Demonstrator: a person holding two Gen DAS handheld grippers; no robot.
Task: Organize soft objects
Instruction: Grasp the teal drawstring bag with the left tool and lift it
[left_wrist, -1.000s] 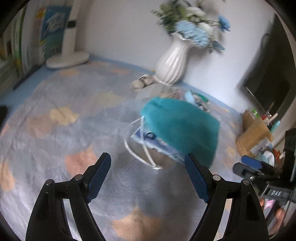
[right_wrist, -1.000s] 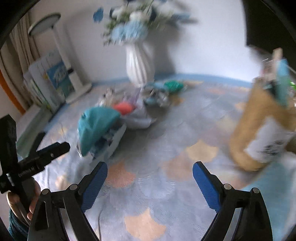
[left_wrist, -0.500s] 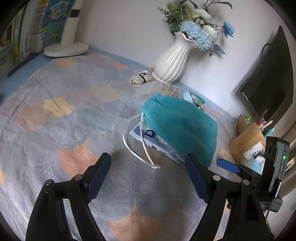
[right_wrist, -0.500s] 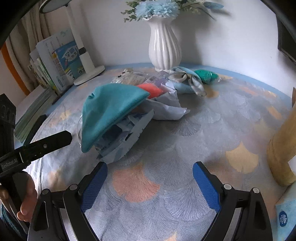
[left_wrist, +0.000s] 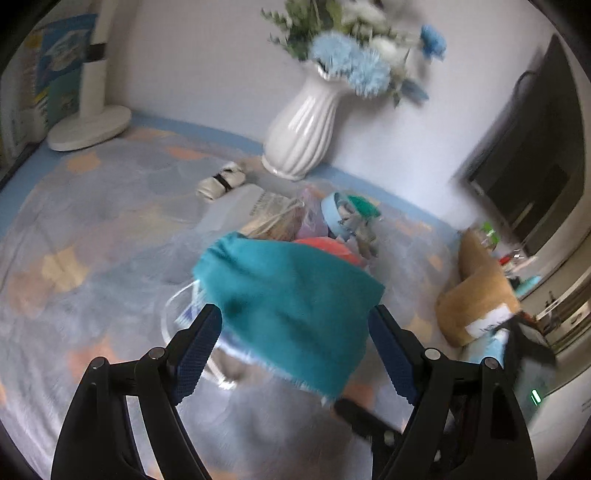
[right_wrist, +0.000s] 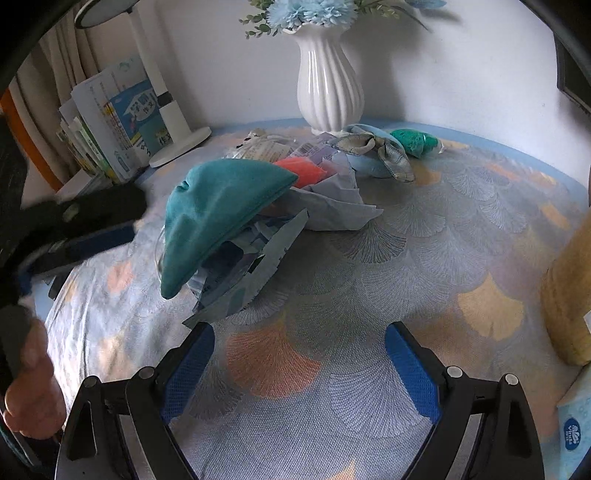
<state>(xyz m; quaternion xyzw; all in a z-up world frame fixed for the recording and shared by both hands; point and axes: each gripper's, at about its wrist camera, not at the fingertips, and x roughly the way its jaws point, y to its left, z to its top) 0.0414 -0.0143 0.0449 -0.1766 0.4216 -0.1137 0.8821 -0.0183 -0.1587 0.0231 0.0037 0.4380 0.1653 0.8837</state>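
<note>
Surface: a table under a grey-blue cloth with orange and yellow fan patterns (right_wrist: 369, 258).
Task item: a teal, soft fabric cap (right_wrist: 218, 210) lies draped over a heap of blue-and-white plastic packaging (right_wrist: 251, 266), left of centre on the surface.
Adjacent soft items: an orange mesh piece (right_wrist: 304, 170) just behind the cap; a blue-grey fabric bow (right_wrist: 380, 151) and a green mesh ball (right_wrist: 412, 142) near a white ribbed ceramic vase (right_wrist: 328, 85).
Left gripper (left_wrist: 295, 354): jaws spread, one either side of the cap's near edge; contact cannot be judged through the blur.
Right gripper (right_wrist: 299, 369): jaws spread wide over bare cloth, nothing between them, apart from the heap.
</note>
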